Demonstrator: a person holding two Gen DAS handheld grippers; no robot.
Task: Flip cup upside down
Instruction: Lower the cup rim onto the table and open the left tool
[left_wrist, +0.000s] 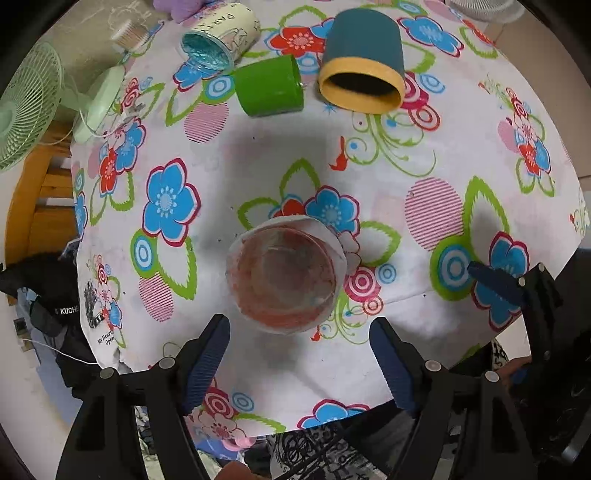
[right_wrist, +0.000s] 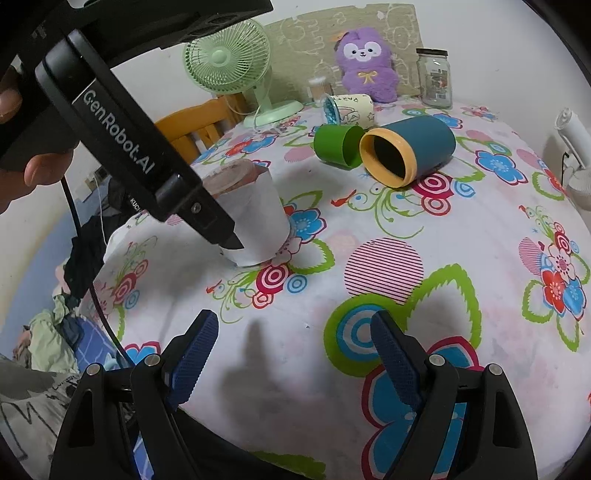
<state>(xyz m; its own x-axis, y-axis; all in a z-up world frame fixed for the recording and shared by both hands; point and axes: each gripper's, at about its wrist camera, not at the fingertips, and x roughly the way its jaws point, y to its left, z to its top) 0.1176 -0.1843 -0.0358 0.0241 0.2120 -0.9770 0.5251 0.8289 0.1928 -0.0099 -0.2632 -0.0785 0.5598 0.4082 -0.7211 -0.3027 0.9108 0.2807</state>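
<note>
L gripper (left_wrist: 299, 354): jaws spread wide, nothing between the 2 blue ribbed pads (left_wrist: 207, 363). Poised above the table, looking down. Directly ahead of the fingertips, centred betw them but not touched: 1 white-wrapped cup (left_wrist: 286, 275), standing mouth up, reddish-brown inside. In the R wrist view same cup (right_wrist: 255, 218) upright on the floral tablecloth (right_wrist: 332, 369), w/ the L gripper body (right_wrist: 122, 140) coming in from above, tip just beside the cup's near wall; contact can't tell.

R gripper (right_wrist: 295, 360): also wide open, empty, 2 blue pads (right_wrist: 194, 356) low over the cloth, well apart from the cup, which sits ahead & to its left. 1 R fingertip (left_wrist: 495, 282) visible at the right edge of the L view.

Farther out from the L gripper, across the table: 3 cups on their sides. 1 green cup (left_wrist: 269, 86) straight ahead, 1 teal cup w/ yellow rim (left_wrist: 364, 61) just right of it, mouth facing the gripper, 1 cream printed cup w/ blue inside (left_wrist: 221, 37) just left of the green. Total cups: 4, 1 upright, 3 lying.

Beyond those, far edge: 1 green desk fan (right_wrist: 229, 62), 1 purple plush toy (right_wrist: 365, 62), 1 glass jar w/ lid (right_wrist: 434, 77), 1 small clear tub (right_wrist: 319, 88), contents unclear. 1 white fan (right_wrist: 574, 147) far right. 1 wooden chair (right_wrist: 199, 125) behind-left of the table.
</note>
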